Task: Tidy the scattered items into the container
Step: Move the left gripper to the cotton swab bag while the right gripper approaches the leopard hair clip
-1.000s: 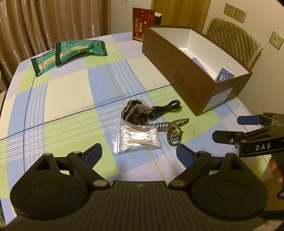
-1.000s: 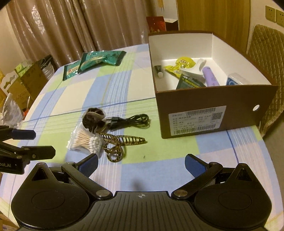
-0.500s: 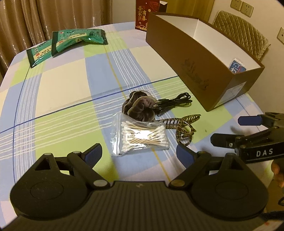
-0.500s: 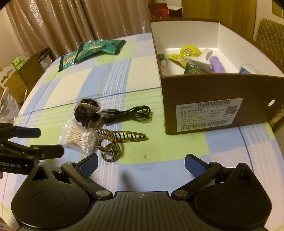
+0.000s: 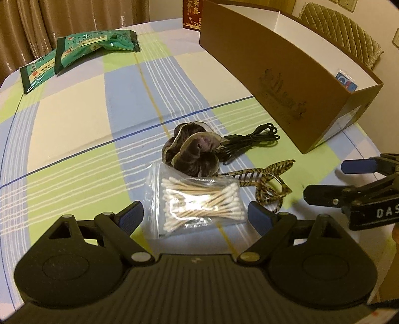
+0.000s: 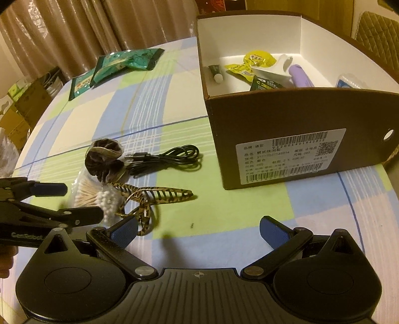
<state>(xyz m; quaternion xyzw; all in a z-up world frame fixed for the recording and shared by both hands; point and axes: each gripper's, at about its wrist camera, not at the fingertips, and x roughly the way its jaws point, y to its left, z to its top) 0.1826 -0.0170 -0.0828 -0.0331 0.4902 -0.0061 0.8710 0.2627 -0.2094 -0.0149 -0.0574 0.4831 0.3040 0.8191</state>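
A clear bag of cotton swabs (image 5: pixel 199 202) lies on the checked tablecloth, right in front of my open left gripper (image 5: pixel 195 218), whose blue pads stand on either side of its near end. Behind the bag sit a dark brown scrunchie (image 5: pixel 192 152), a coiled black cable (image 5: pixel 249 142) and a striped hair claw (image 5: pixel 264 179). My right gripper (image 6: pixel 199 230) is open over bare cloth, the hair claw (image 6: pixel 154 197) by its left pad. The brown cardboard box (image 6: pixel 286 139) stands to the right, holding several small items.
Two green packets (image 5: pixel 82 52) lie at the far left of the table. A red box (image 5: pixel 192 12) stands behind the cardboard box. A quilted chair (image 5: pixel 341 27) is behind the table at right. Curtains hang at the back, and cartons (image 6: pixel 22 109) stand on the floor at left.
Both grippers have come down and closer to the pile of items. The swab bag now lies between the left gripper's pads, and the hair claw is near the right gripper's left pad.
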